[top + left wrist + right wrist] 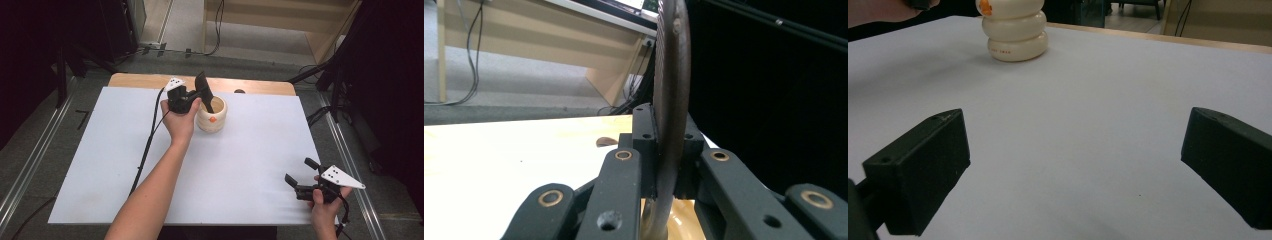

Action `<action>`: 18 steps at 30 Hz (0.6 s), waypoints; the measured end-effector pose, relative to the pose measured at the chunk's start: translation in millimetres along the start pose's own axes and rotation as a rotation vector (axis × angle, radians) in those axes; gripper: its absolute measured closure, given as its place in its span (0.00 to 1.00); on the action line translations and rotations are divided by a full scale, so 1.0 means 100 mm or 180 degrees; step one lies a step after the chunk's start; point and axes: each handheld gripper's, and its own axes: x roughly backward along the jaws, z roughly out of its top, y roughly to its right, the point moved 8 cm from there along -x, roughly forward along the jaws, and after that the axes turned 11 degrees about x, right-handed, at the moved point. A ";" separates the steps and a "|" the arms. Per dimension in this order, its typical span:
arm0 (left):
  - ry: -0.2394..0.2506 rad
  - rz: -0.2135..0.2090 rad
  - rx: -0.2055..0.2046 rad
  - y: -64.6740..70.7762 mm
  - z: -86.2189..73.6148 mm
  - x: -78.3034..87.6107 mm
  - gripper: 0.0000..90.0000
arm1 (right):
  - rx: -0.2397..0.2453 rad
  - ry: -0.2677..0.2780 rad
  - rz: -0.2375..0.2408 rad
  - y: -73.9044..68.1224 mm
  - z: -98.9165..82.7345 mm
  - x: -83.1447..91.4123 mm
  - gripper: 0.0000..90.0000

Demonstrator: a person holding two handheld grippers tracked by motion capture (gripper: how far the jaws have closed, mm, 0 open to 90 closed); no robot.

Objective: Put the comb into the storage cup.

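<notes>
A cream ribbed pot [212, 118] with an orange mark stands at the far middle of the white sheet [240, 165]; it also appears in the right gripper view [1013, 30]. My left gripper [197, 97] is just left of the pot, shut on a dark brown flat utensil [202, 84] whose lower end reaches down into the pot. In the left gripper view the jaws [669, 145] clamp the utensil [671, 75] edge-on, above the pot's rim [684, 225]. My right gripper [297, 179] rests open near the front right corner, nothing between its fingers [1075, 165].
The sheet covers a wooden table whose far edge [150, 80] shows bare, with a dark spot [239, 91]. Metal rails run along the floor on both sides. A cable [147, 145] trails from the left gripper across the sheet. Wooden furniture [280, 12] stands behind.
</notes>
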 end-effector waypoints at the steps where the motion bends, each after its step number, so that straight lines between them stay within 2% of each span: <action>1: 0.0004 0.0006 -0.0004 0.00 -0.01 -0.01 0.93 | 0.0001 0.0000 0.0001 0.00 0.00 0.00 0.00; 6: -0.0025 0.0026 0.0021 -0.02 -0.04 -0.03 0.93 | -0.0003 -0.0004 0.0002 0.00 0.00 0.00 0.00; 13: 0.0031 0.0018 0.0072 -0.03 -0.06 -0.03 0.93 | 0.0031 -0.0012 0.0000 -0.01 0.00 -0.01 0.00; 16: -0.0014 0.0041 -0.0016 -0.04 -0.07 -0.01 0.93 | 0.0028 -0.0012 -0.0004 -0.01 0.00 -0.01 0.00; 18: -0.0011 0.0056 -0.0102 -0.05 -0.07 -0.01 0.85 | 0.0031 -0.0011 -0.0006 -0.01 0.00 -0.01 0.00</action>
